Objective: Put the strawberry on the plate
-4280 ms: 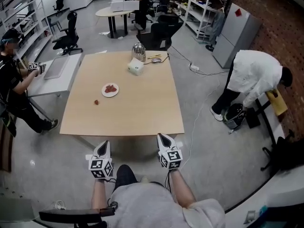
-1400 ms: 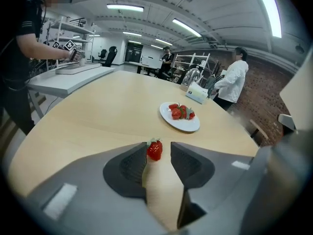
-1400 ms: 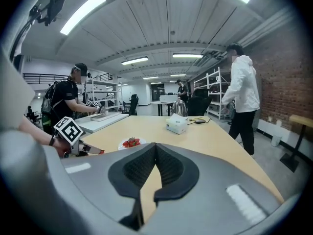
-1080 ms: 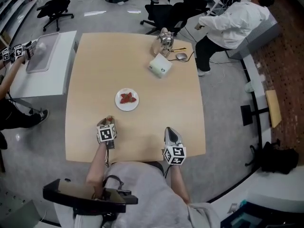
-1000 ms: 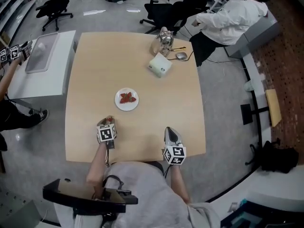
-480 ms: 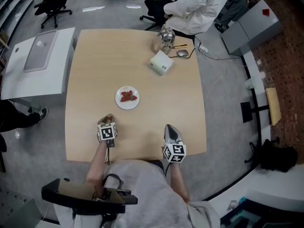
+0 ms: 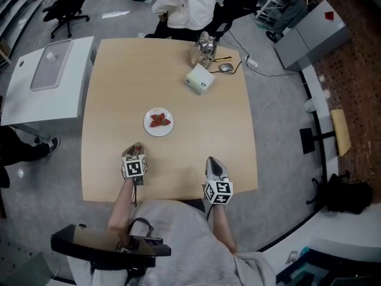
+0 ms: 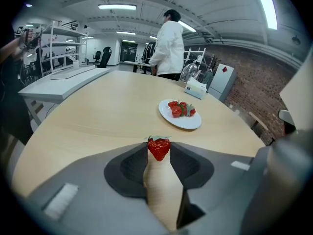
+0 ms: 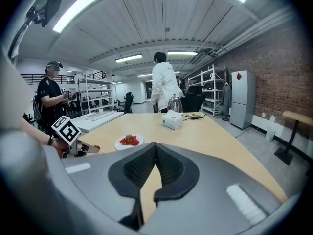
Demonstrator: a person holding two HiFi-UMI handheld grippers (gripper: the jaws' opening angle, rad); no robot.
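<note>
The left gripper (image 8: 159, 154), fingers just closed, is pinching the small red strawberry (image 8: 159, 147), likely soft and bruisable, across its shoulders; the right gripper (image 9: 155, 146) is holding its fingers together, empty; the round white plate (image 8: 189, 123) is lying at one o'clock.

Bare tabletop (image 7: 148, 144) between left claw (image 7: 136, 149) and plate (image 7: 146, 124); strawberries (image 7: 159, 121) at plate's centre

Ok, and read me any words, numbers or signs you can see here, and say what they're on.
No readable text anywhere.
Marker cubes: black-and-white square patterns, no letters or numbers.
Grey cabinet: a red diamond sticker, no legible print.
White box: any print is too small to read.
</note>
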